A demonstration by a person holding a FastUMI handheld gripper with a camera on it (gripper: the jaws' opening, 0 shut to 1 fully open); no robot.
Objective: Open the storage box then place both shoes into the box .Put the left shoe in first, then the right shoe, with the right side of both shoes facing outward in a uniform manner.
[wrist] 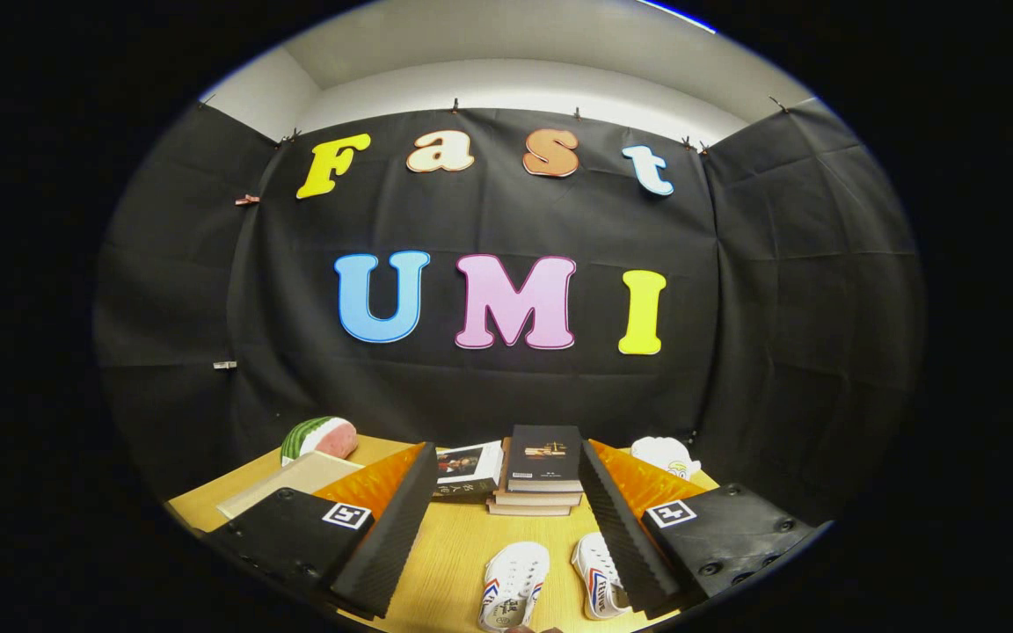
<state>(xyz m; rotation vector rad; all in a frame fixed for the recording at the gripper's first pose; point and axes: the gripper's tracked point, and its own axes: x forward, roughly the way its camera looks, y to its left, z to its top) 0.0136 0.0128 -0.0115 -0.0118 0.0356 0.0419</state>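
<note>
Gripper [506, 527] fingers apart, empty. Two shoes [513, 585] below and between, long axes roughly along fingers; storage box apparently unseen.

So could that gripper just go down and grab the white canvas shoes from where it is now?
Probably yes. The gripper is open, and the two white canvas shoes lie on the bare wooden table between its fingers, with nothing in between; the stack of books sits beyond them.
</note>
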